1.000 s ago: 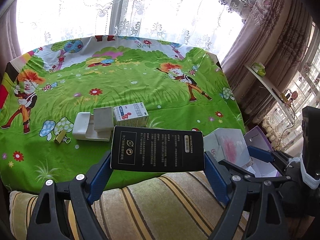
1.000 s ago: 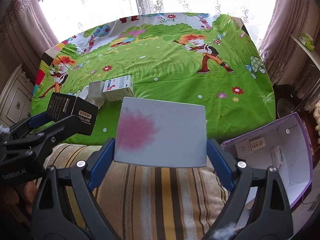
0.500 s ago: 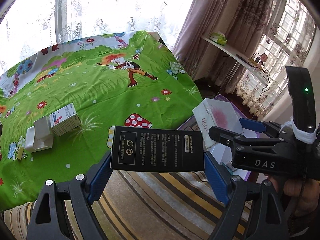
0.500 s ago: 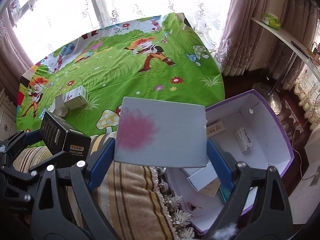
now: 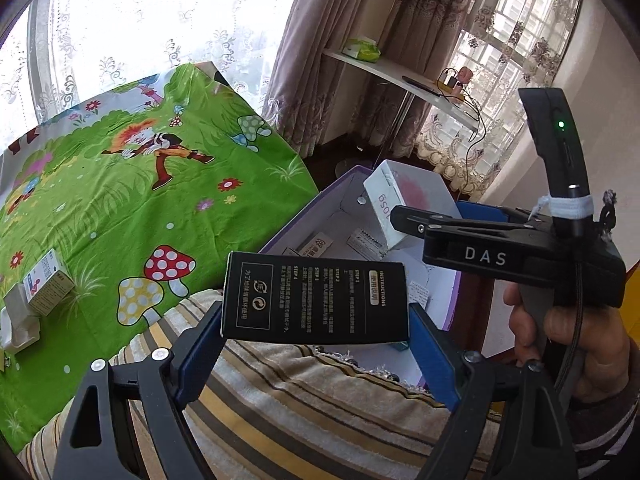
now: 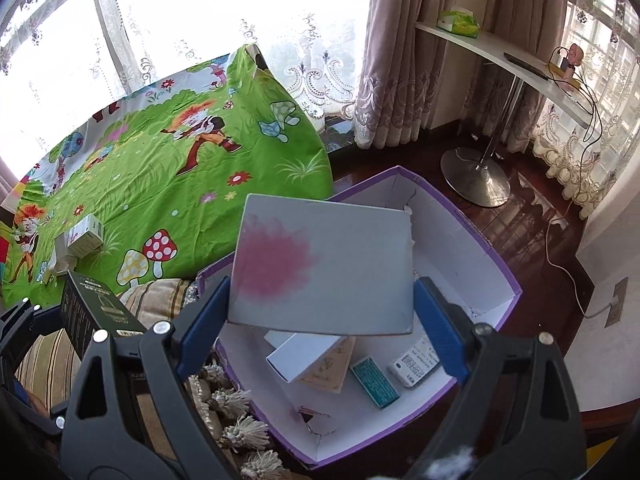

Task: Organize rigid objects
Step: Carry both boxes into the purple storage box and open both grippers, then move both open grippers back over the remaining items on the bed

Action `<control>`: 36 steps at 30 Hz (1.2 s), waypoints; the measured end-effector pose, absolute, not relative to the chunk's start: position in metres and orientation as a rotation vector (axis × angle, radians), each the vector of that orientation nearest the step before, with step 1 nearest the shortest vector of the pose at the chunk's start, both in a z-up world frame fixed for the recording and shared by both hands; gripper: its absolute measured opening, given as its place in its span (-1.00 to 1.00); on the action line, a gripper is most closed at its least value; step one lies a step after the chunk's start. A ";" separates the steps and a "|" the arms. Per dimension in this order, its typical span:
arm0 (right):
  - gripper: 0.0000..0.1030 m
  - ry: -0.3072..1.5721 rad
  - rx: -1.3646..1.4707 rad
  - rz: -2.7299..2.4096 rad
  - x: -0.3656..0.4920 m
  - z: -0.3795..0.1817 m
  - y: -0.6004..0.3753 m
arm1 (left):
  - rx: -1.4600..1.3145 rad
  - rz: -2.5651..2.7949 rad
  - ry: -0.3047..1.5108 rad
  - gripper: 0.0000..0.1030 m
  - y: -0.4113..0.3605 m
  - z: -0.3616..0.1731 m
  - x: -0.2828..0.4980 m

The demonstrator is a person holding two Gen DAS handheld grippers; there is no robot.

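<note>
Beside the bed, on the dark wooden floor, stands the purple storage box (image 6: pixel 496 264), white inside and open at the top, with a few small cartons lying on its bottom. It is the goal for both loads, so each one should be brought well inside the walls before it is let go.

On the bed, the green cartoon sheet (image 5: pixel 120 208) still carries a white medicine carton (image 5: pixel 46 286) and a white tray (image 5: pixel 18 330) beside it, well apart from the box.

Over the box hangs the white box with a pink blot (image 6: pixel 324 268), clamped flat across its width by the right tool (image 6: pixel 322 304). It looks ready to go in first: lower it toward the bare far half of the box floor, level, then open.

Above the striped cushion (image 5: pixel 304 404), short of the box rim, the black instruction-printed carton (image 5: pixel 316 298) is gripped by its ends in the left tool (image 5: pixel 316 332). It probably needs carrying further over the rim, and is best kept clear of the right tool while that one unloads.
</note>
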State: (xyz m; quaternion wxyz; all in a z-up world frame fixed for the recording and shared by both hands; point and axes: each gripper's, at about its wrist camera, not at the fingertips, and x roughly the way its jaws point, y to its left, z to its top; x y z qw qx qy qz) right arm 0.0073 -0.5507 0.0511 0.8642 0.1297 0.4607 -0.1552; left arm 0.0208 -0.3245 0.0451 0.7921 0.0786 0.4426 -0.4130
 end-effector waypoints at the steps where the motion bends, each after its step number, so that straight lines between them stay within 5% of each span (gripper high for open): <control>1: 0.79 0.963 0.283 -0.337 0.005 0.051 -0.556 | 0.166 -0.909 0.949 0.70 -0.328 0.046 0.019; 8: 0.81 0.953 0.335 -0.424 -0.003 0.048 -0.580 | 0.127 -1.005 0.964 0.93 -0.346 0.046 0.014; 36: 0.81 0.926 0.291 -0.191 0.037 0.067 -0.506 | 0.001 -0.763 0.883 0.85 -0.243 0.068 0.082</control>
